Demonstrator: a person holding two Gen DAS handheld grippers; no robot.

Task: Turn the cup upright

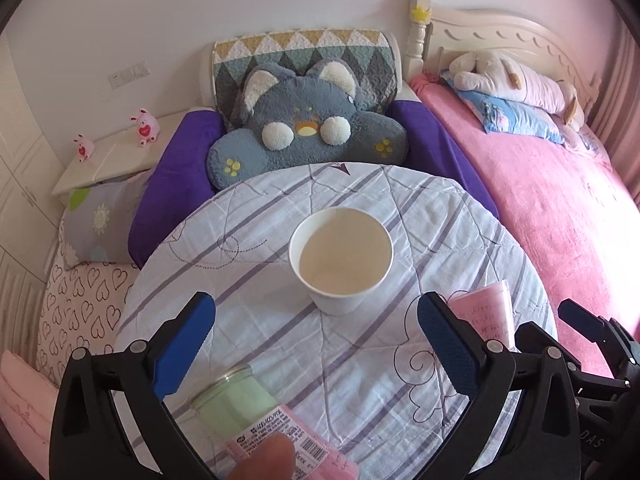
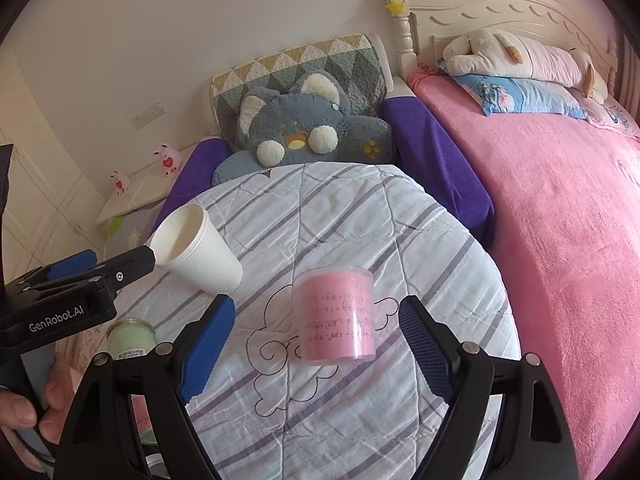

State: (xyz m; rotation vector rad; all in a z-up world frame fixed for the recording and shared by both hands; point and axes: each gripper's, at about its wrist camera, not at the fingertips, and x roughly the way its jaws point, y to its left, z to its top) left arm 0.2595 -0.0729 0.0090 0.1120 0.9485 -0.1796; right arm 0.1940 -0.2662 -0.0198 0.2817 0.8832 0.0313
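Note:
A white paper cup (image 1: pixel 340 260) stands upright, mouth up, on the striped quilt-covered round surface (image 1: pixel 280 360). In the right wrist view the cup (image 2: pixel 200 256) looks tilted by the lens. My left gripper (image 1: pixel 316 344) is open, its blue fingers wide apart, just short of the cup and not touching it; it shows at the left in the right wrist view (image 2: pixel 108 268). My right gripper (image 2: pixel 316 352) is open and empty, with a pink cylindrical container (image 2: pixel 334 316) between and ahead of its fingers.
A green glass jar (image 1: pixel 236 404) with a pink label lies near my left gripper. The pink container (image 1: pixel 488 312) stands right of the cup. A grey cat cushion (image 1: pixel 304 128), purple bolsters (image 1: pixel 172 184) and a pink bed (image 1: pixel 540 208) lie beyond.

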